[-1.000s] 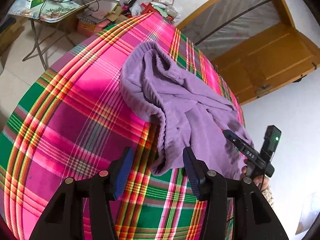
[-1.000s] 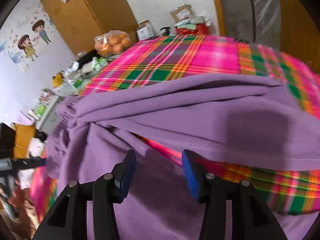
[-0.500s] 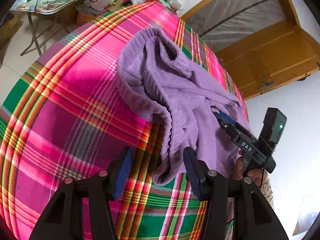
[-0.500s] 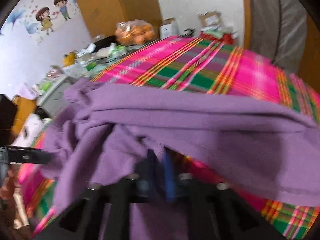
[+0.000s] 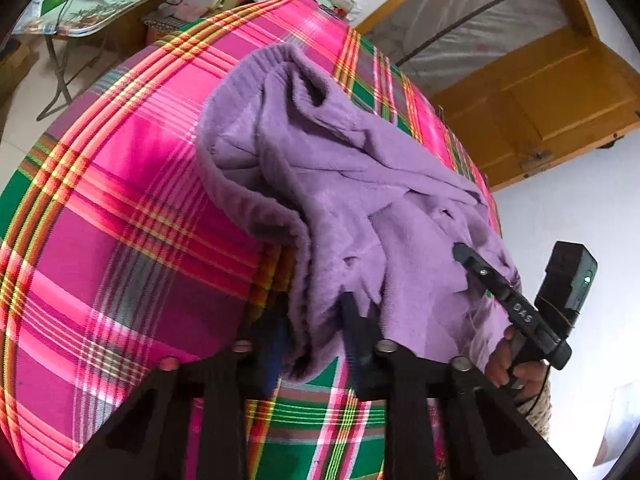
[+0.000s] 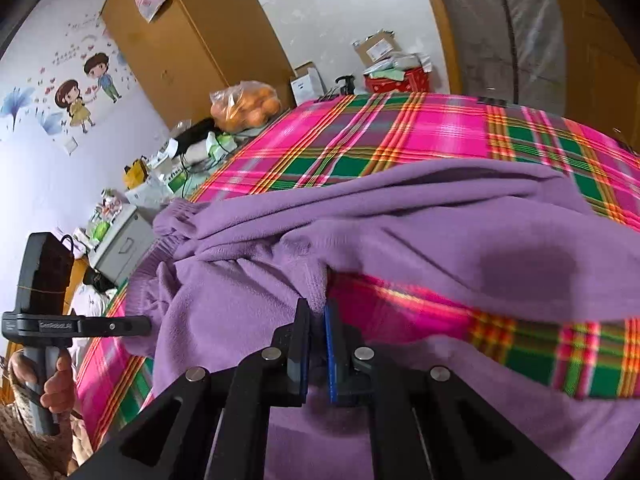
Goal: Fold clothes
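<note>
A purple fleece garment (image 5: 360, 184) lies crumpled on the pink and green plaid bed cover (image 5: 120, 220). My left gripper (image 5: 316, 332) is at the garment's near ribbed hem. Its jaws are closing, and the hem fills the gap between them. In the right wrist view my right gripper (image 6: 318, 320) is shut on a raised fold of the purple garment (image 6: 440, 232), with plaid cover (image 6: 400, 132) behind it. The right gripper's tip (image 5: 460, 250) is buried in the cloth at the right of the left wrist view. The left gripper (image 6: 136, 324) reaches into the cloth from the left, held by a hand.
A folding table (image 5: 80, 12) with clutter stands beyond the bed's far left corner. A wooden door (image 5: 540, 100) is at the back right. A bag of oranges (image 6: 244, 104), boxes (image 6: 380, 48), a grey cabinet (image 6: 120, 240) and a wardrobe (image 6: 180, 40) line the far side.
My left jaws have narrowed from wide apart to around the garment's hem. My right gripper went from open to shut on a fold and pulled it up and sideways.
</note>
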Available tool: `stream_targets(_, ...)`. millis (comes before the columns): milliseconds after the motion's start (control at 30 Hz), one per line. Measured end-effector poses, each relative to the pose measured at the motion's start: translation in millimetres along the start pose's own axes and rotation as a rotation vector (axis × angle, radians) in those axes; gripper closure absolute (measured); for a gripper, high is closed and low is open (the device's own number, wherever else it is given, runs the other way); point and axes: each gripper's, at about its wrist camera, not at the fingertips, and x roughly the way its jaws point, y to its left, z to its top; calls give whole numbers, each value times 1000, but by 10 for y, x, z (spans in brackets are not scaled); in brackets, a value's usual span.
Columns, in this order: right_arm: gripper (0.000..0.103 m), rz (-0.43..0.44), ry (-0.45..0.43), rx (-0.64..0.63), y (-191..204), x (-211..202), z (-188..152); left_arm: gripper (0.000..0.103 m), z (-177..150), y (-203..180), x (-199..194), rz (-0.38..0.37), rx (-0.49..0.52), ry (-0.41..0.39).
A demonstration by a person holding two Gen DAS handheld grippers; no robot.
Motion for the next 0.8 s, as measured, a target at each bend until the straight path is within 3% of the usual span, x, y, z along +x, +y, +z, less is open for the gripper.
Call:
stream_targets(167, 96, -25, -37, 49, -105, -276, -127, 87, -38, -48, -70, -7, 25, -13)
stream_targets(500, 96, -130, -117, 161, -441, -959, -399, 90, -142, -203, -46, -108, 55, 45)
stream_targets(667, 96, -221, -133, 197, -571, -1291, -553, 90, -190, -388, 9, -161, 95, 74)
stream_targets(800, 96, -342, -89, 167, -612, -1267, -702, 90, -280, -467, 21, -208, 114, 108)
